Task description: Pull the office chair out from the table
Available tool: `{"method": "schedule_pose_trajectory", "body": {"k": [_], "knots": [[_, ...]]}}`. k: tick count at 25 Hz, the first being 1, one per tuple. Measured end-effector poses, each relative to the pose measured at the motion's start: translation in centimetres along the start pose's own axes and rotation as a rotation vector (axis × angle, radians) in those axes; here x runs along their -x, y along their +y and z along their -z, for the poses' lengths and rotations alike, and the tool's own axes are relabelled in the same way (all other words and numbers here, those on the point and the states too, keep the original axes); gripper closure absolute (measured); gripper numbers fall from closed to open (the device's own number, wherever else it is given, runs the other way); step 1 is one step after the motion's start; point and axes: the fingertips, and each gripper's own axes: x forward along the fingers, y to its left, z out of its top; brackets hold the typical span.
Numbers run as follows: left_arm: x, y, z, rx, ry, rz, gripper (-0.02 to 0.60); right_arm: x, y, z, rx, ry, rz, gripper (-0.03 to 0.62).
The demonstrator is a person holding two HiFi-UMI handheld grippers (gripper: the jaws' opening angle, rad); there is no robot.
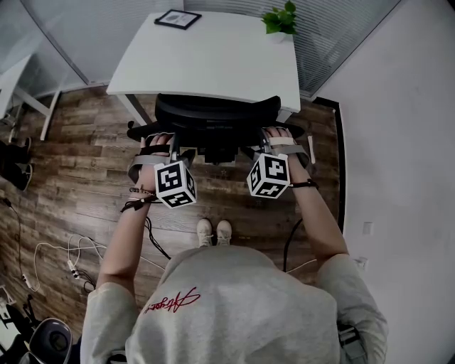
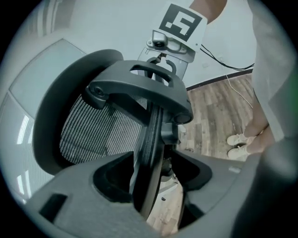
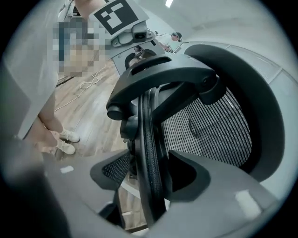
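The black office chair is tucked under the white table, and only the top of its mesh back shows in the head view. My left gripper is at the back's left edge and my right gripper at its right edge. In the left gripper view the back's rim passes between the open jaws of the left gripper, with gaps on both sides. In the right gripper view the rim runs between the jaws of the right gripper, which are open too.
A potted plant and a black-framed card sit on the table's far side. The person's shoes are just behind the chair on the wooden floor. Cables lie at the left. A white wall is close on the right.
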Motion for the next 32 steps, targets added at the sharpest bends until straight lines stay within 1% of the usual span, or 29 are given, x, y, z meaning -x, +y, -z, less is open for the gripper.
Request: {"method": "schedule_pose_trajectory", "body": {"k": [4,6,7,8,10,12,15,18,20,21,23,28,32], "knots": [[-0.5,0.1,0.1,-0.026,0.027,0.004,0.339,-0.6,0.2,-0.1,-0.007,0.006,-0.007,0.355],[-0.7,0.0,0.2,-0.069,0.052,-0.007,0.373,-0.7,0.0,-0.1,-0.008,0.005,0.013,0.372],[-0.8,0.1,0.3,-0.099,0.063,-0.017,0.389,-0.7,-0.2,0.0,-0.006,0.002,0.027,0.395],[-0.9,0.1,0.4,-0.129,0.07,-0.029,0.422,-0.7,-0.4,0.0,-0.002,-0.003,0.039,0.392],[-1.1,0.1,0.6,-0.175,0.071,-0.052,0.437,-0.8,-0.4,-0.1,0.011,-0.013,0.059,0.395],[-1.2,-0.1,0.8,-0.201,0.073,-0.07,0.447,-0.8,-0.2,-0.1,0.028,-0.018,0.078,0.404],[-1.2,-0.3,0.9,-0.203,0.085,-0.06,0.451,-0.7,-0.1,-0.1,0.045,-0.021,0.095,0.41],[-1.2,-0.3,0.9,-0.205,0.092,-0.056,0.454,-0.6,0.3,0.0,0.08,-0.018,0.082,0.422],[-1.3,-0.1,0.9,-0.221,0.083,-0.081,0.454,-0.6,0.5,0.2,0.134,-0.009,0.079,0.477],[-1.3,-0.1,0.8,-0.226,0.079,-0.092,0.454,-0.5,0.6,0.3,0.146,-0.006,0.077,0.475],[-1.2,-0.4,0.7,-0.226,0.08,-0.094,0.454,-0.5,1.0,0.4,0.141,-0.003,0.058,0.479],[-1.2,-1.1,0.6,-0.225,0.089,-0.099,0.454,-0.1,1.7,0.6,0.081,0.018,-0.031,0.48],[-0.6,-1.6,0.8,-0.226,0.097,-0.106,0.454,0.4,2.5,0.4,0.088,0.006,-0.025,0.485]]}}
